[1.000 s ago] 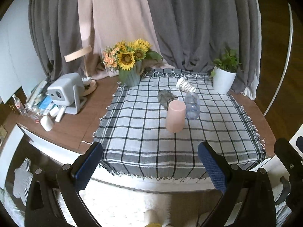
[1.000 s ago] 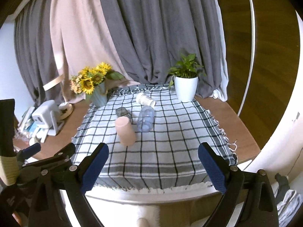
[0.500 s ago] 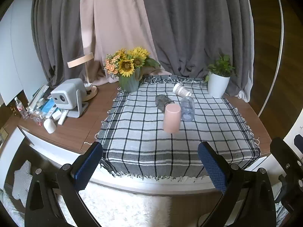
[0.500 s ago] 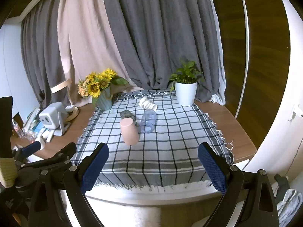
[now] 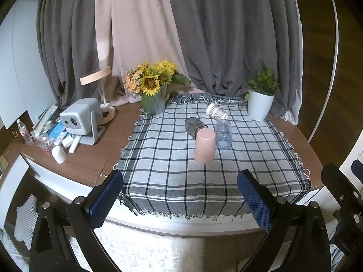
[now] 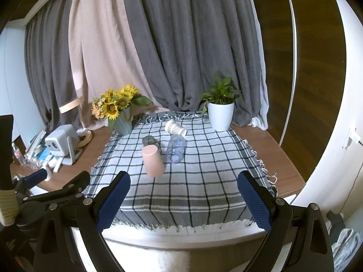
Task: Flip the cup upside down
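Pink cup [image 5: 204,145]: stands on the checked cloth [image 5: 163,170], closed end up and wider end down, so it looks already mouth-down; judged from this, the flip on this one seems done.
Landmark: every place below is given from the pink cup.
Clear cup [image 5: 223,134]: lies on its side just beside the pink cup, toward the white plant pot [image 5: 260,105]; whether the two touch cannot be told.
Dark glass [image 5: 193,125]: lies tipped just behind the pink cup, partly hidden by it.
Patterned paper cup [image 5: 216,111]: lies on its side farther behind, near the cloth's fringe.
Handling, pink cup: looks like light, stiff, matte plastic, so probably not slippery and not fragile; the tapered wall suggests gripping mid-body across the width.
Handling, clear cup: likely thin and light, could roll on the cloth or flex under a hard squeeze; take it across the body near the middle, gently.
Handling, dark glass: probably heavier, smooth and breakable.
Left gripper [image 5: 180,196]: jaws spread wide, released, holding nothing, well short of the pink cup at the worktop's near edge.
Right gripper [image 6: 183,197]: jaws likewise wide apart and empty, well short of the pink cup.
Sunflower vase [image 5: 154,103]: far behind the pink cup, at the cloth's back corner.
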The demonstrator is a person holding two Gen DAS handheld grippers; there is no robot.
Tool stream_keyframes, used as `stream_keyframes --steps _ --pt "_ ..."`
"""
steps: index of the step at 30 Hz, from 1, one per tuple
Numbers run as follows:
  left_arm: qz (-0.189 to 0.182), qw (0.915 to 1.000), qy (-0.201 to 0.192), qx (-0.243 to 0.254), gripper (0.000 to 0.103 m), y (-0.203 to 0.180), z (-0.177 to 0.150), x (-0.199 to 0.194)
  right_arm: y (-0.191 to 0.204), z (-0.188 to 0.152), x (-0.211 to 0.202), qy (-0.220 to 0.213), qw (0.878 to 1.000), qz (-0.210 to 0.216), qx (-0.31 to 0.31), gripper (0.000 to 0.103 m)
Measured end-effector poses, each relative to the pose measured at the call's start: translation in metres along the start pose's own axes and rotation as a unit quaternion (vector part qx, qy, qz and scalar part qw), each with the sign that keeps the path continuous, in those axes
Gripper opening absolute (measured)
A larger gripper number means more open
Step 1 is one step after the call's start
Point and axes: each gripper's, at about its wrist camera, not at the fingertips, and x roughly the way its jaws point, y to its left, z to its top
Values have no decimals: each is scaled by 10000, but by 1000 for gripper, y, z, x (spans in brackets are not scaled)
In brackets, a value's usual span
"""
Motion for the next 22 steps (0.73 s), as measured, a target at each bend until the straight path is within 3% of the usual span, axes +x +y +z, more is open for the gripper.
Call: stream_keyframes --steps 22 --pt "-47 10000 -36 6 102 -10 8 1 -5 7 6 -13 10000 -5 -41 95"
